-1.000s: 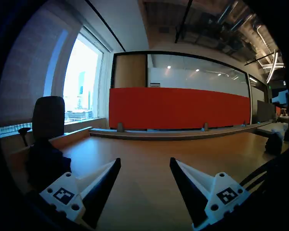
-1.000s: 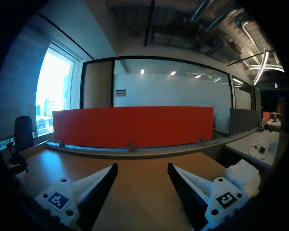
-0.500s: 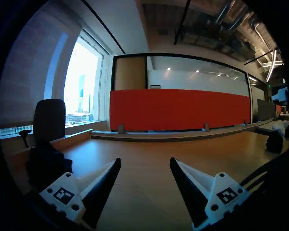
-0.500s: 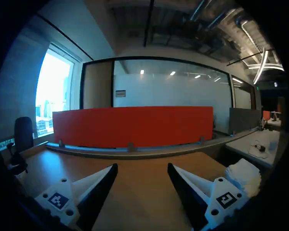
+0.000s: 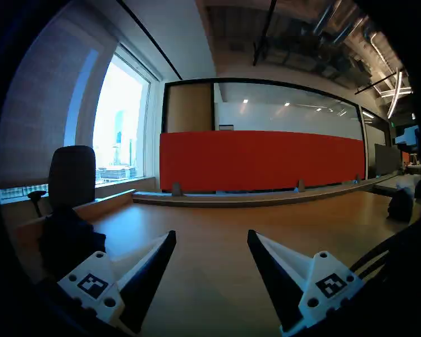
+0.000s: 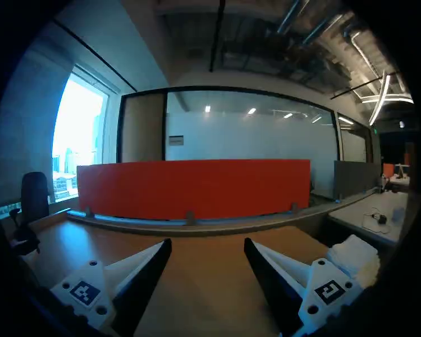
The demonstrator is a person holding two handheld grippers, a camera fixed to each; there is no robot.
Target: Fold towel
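**Both grippers wide open and empty over a wooden desk, with no fold begun**

We hold the left gripper and the right gripper low above a broad orange-brown wooden desk. Each gripper has its two pointed black-and-white fingers spread far apart. Bare wood shows in the gap, and neither has hold of anything.

In the right gripper view, a small stack of white folded towels sits at the right edge of the desk. It is just beside the right-hand finger and not touching it. We cannot tell whether this stack is finished work or waiting to be folded. In the left gripper view, a dark crumpled bundle sits at the left, behind the left-hand finger. It is too dark for us to say whether it is cloth.

The wood ahead of both grippers is bare, so we judge the folding has not started. A towel has yet to be picked up, laid flat and folded.

A long red partition panel runs across the far edge of the desk. A black office chair stands by a bright window on the left. A pale neighbouring desk lies to the right. A small dark shape at the right edge of the left gripper view is too unclear to name. Nothing on the desk stands between the right gripper and the white stack.
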